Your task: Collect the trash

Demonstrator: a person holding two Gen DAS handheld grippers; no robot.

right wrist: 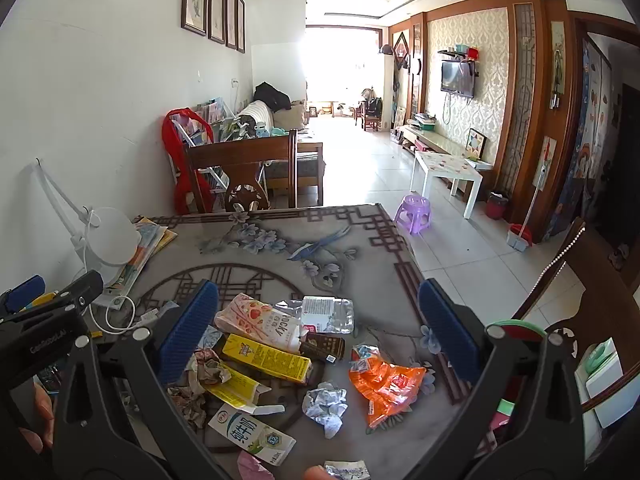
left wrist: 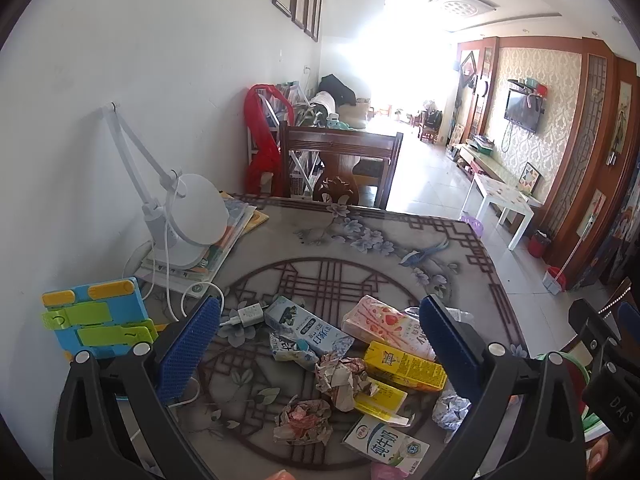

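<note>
Trash is lying in a loose heap on the patterned table [right wrist: 360, 240], nothing collected yet by the look of it. Both tools are hovering above the pile: the left hand-held gripper [left wrist: 320, 344] is standing spread wide over the yellow carton [left wrist: 404, 366] and a crumpled wrapper [left wrist: 340, 376], and the right hand-held gripper [right wrist: 318, 328] is spread likewise, framing the orange packet [right wrist: 382, 388] and a foil ball [right wrist: 326, 402]. Judging from this, the picking is only beginning; next, one tool likely needs lowering onto a single piece and closing.
</note>
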